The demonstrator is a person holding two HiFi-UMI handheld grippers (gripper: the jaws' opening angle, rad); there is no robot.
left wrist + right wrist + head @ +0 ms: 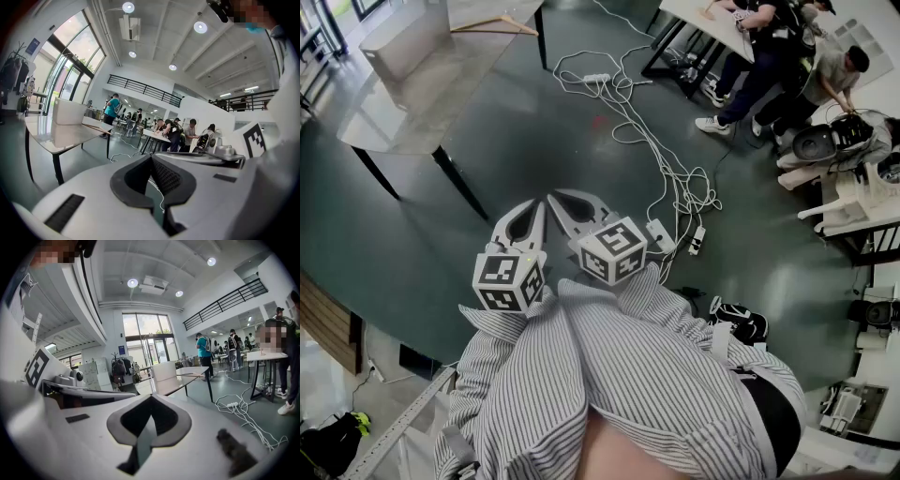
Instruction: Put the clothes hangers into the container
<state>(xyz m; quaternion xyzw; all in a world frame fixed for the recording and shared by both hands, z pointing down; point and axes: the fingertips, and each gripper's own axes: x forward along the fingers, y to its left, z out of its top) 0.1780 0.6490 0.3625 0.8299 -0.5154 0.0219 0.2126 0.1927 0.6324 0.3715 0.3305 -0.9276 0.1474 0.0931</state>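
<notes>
- My left gripper (534, 208) has its jaws pressed together with nothing between them; through the gap behind the tips I see only floor and cable.
- My right gripper (558, 202) is the same: jaws together and empty.
- In the head view both grippers sit close to the striped shirt (619, 375), side by side, tips nearly touching each other, over the dark floor (441, 234).
- The wooden clothes hanger (495, 24) lies flat on the glossy table (441, 94), well apart from both grippers, near the table's far edge.
- The white container (405, 39) stands on the same table, just beside the hanger and apart from it.
- White cables (666, 169) trail across the floor from a power strip (596, 78) towards my right side.
- Several people (769, 56) work at other tables at the far right.
</notes>
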